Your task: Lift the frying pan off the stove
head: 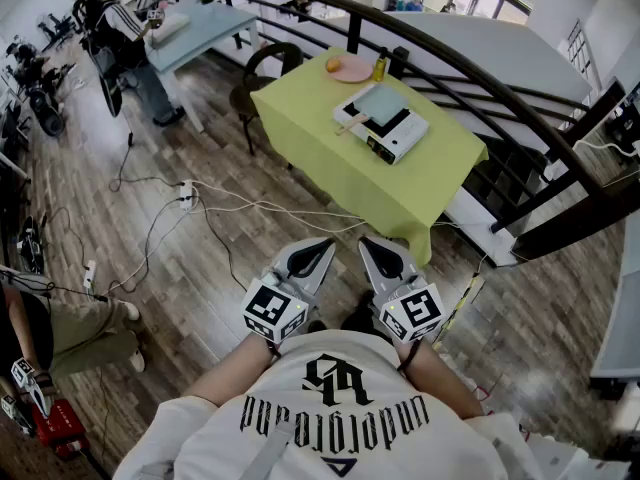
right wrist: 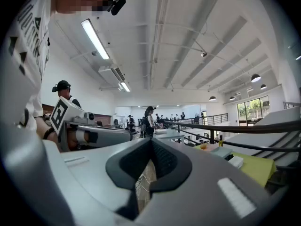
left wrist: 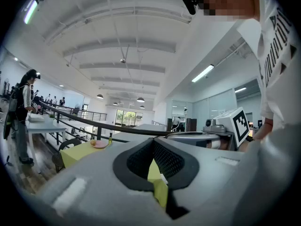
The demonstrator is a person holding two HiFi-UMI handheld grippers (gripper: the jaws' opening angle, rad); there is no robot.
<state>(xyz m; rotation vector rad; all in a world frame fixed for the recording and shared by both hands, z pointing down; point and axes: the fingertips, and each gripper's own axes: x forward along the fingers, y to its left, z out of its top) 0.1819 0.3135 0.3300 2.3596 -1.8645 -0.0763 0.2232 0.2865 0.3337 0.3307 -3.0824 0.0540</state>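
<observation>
Both grippers are level in front of the person's chest, well apart from the table. The left gripper (head: 320, 246) has its jaws pressed together with nothing between them, and the right gripper (head: 368, 245) is likewise closed and empty. The frying pan (head: 378, 105), pale and squarish, sits on the white stove (head: 400, 140) on the yellow-green tablecloth (head: 330, 158). Its wooden-looking handle (head: 352, 125) juts toward the left of the head view. The step in hand looks like the approach. To do it well, walk to the table's near side and spread 1 gripper's jaws before reaching the handle. Come in level, clamp near its middle, then lift straight up so the pan clears the stove without dragging, staying clear of the plate (head: 347, 67) and bottle (head: 380, 66) behind.
</observation>
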